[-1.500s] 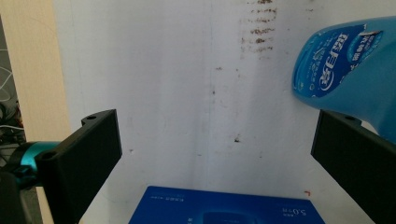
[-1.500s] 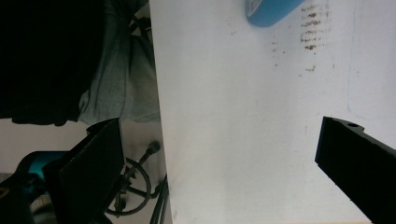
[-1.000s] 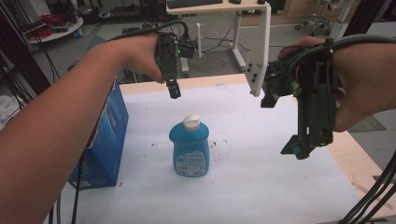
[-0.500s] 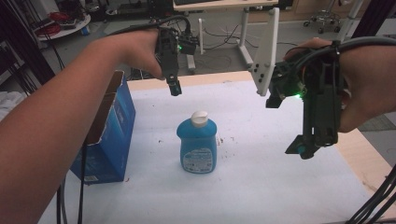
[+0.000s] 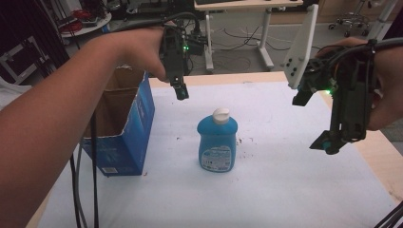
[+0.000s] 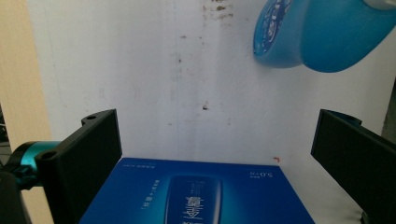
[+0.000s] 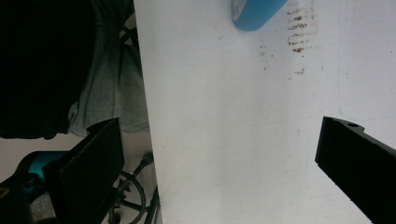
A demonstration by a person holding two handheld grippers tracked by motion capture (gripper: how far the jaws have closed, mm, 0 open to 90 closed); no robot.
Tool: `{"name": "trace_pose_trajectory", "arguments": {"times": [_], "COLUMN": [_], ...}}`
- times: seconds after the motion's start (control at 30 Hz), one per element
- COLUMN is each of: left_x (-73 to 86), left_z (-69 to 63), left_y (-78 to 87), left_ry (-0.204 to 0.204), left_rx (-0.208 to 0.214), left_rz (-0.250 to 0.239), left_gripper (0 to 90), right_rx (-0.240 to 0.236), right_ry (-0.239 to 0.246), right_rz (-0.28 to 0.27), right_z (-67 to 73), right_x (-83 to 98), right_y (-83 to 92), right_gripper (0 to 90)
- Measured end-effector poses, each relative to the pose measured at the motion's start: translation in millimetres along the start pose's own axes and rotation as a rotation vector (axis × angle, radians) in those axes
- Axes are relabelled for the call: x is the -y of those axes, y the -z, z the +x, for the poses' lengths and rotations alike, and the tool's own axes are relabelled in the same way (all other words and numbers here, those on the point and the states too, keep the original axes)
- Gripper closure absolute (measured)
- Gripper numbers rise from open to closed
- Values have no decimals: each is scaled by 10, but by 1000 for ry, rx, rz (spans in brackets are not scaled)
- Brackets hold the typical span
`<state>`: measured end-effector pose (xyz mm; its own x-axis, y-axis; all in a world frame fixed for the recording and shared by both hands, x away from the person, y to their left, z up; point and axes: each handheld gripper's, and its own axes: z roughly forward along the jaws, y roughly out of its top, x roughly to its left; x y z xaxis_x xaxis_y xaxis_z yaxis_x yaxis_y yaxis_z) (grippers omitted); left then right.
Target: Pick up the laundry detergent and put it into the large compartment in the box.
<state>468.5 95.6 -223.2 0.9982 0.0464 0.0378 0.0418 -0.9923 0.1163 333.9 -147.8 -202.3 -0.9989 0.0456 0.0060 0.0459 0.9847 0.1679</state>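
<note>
Blue detergent bottle (image 5: 217, 145) is seen upright on the white table cover (image 5: 285, 190), between and below the raised left gripper (image 5: 180, 91) and right gripper (image 5: 328, 144), both spread apart and empty. Blue carton (image 5: 121, 137) beside it stands open, its inside apparently empty.

A wooden table (image 5: 223, 78), covered almost edge to edge by 1 white sheet (image 5: 266, 180), leaving bare wood along the far edge and the right side. On the sheet stand 2 things: a blue bottle (image 5: 217, 142) with a white cap, upright near the middle, and an open blue carton (image 5: 124, 137) at the left edge, its flaps raised, well apart from the bottle. Small brown specks (image 5: 240, 140), possibly stains or crumbs, mark the sheet just right of the bottle. In the left gripper view the carton's printed blue face (image 6: 196, 196) lies below, the bottle's base (image 6: 322, 35) resting on the sheet above it.
</note>
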Motion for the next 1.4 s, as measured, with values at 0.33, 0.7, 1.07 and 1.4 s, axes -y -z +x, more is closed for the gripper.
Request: {"name": "trace_pose_trajectory", "arguments": {"times": [0.33,0.7,1.07,1.4], "left_x": [-52,-280,-404,-495], "left_z": [-224,-438,-566,-624], "left_y": [10,-142,-332,-505], "left_ry": [-37,-105,-135,-142], "left_rx": [12,63,81,79], "left_rz": [-36,-49,-50,-26], "left_gripper": [17,17,17,17], "right_rx": [-3,0,1,0], "right_ry": [-25,-30,-32,-36], "right_rz": [18,15,12,18], "right_z": [7,34,27,22], "right_x": [100,170,188,173], "right_y": [-64,-80,-97,-117], "right_gripper": [7,7,7,7]}}
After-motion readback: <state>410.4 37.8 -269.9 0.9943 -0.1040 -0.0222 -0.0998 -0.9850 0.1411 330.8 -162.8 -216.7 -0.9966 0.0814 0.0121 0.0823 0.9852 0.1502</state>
